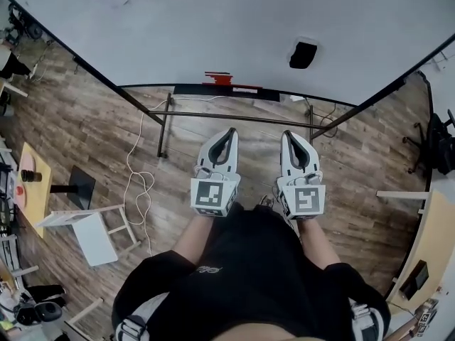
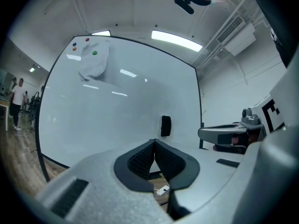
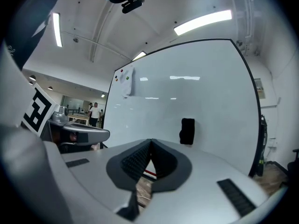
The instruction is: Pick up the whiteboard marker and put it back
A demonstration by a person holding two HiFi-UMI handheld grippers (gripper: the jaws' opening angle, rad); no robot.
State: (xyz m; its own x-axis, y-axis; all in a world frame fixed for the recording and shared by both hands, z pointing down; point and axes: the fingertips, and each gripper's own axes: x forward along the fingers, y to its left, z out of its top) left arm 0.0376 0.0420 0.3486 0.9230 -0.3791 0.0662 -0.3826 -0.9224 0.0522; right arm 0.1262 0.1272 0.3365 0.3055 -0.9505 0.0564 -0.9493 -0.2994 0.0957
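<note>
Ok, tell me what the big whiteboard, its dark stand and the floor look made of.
Large white whiteboard: smooth glossy coated panel, perhaps painted steel or melamine; ceiling lights reflect in it. Black tubular stand: likely painted metal, given its slim straight bars. Brown plank floor: wood or wood-look laminate; grain and seams show, which one they don't.

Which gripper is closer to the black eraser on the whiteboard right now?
Right. The right gripper sits almost in line with the black eraser, just below it in the head view; the left gripper is farther off to the eraser's left.
</note>
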